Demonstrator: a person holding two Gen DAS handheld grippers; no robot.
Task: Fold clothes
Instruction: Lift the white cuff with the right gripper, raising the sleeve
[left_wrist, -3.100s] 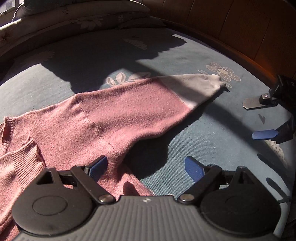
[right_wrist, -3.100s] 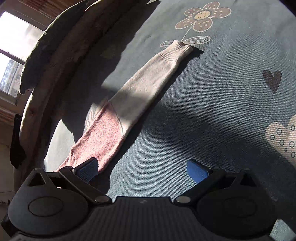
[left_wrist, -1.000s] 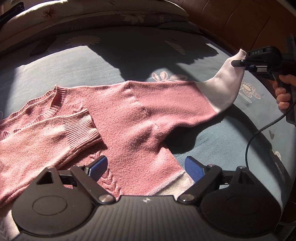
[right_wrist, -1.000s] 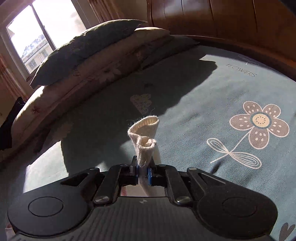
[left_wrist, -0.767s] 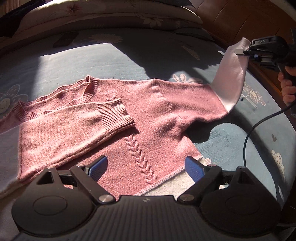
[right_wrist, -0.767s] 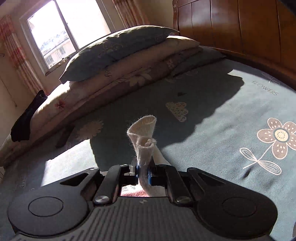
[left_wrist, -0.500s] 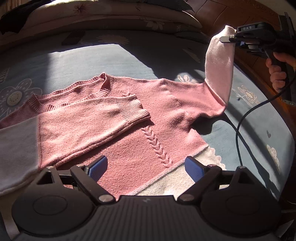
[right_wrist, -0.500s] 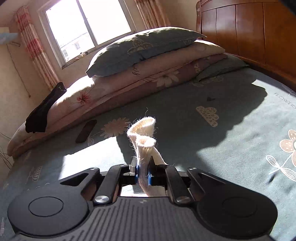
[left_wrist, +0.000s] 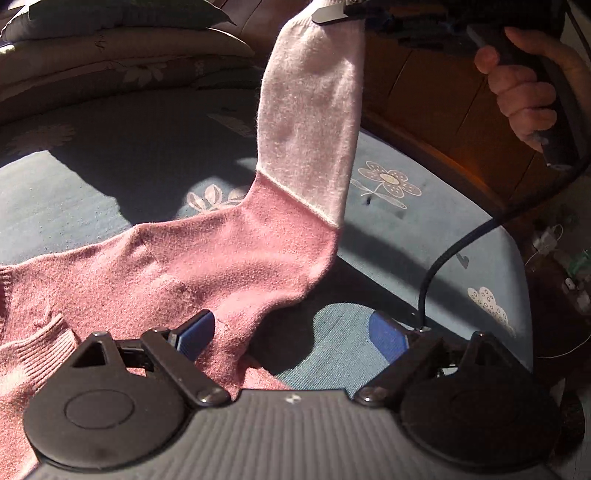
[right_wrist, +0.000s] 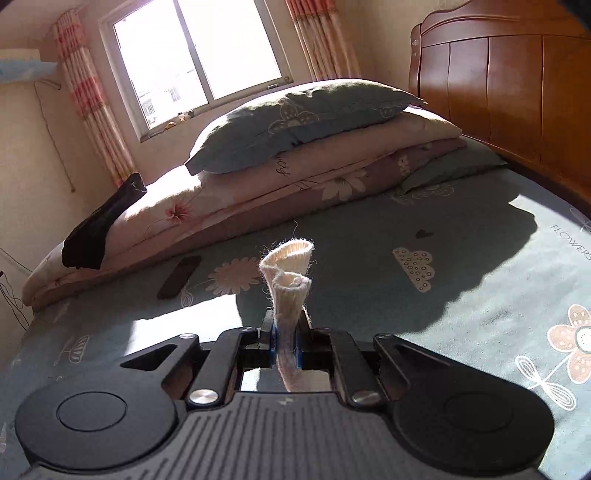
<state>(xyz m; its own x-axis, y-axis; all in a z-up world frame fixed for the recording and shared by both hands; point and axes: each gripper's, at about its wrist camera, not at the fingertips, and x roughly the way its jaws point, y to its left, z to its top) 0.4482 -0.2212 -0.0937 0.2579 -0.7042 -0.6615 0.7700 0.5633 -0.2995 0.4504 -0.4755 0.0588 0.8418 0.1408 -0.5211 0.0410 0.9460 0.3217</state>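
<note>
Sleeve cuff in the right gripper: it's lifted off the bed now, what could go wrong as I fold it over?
The right gripper pinches only the pale cuff, so the knit could slip out mid-swing. The raised sleeve pulls on the sweater, which might drag or bunch on the bedsheet, since the left gripper is open and pins nothing. The right gripper's cable hangs near the fabric and could snag.

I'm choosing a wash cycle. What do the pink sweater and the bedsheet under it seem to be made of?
Sweater: a soft fuzzy knit, likely wool or acrylic; fine nap, ribbed cuff, which the right claw pinches. Bedsheet: flat woven fabric, probably cotton or a blend; matte blue with printed flowers.
</note>
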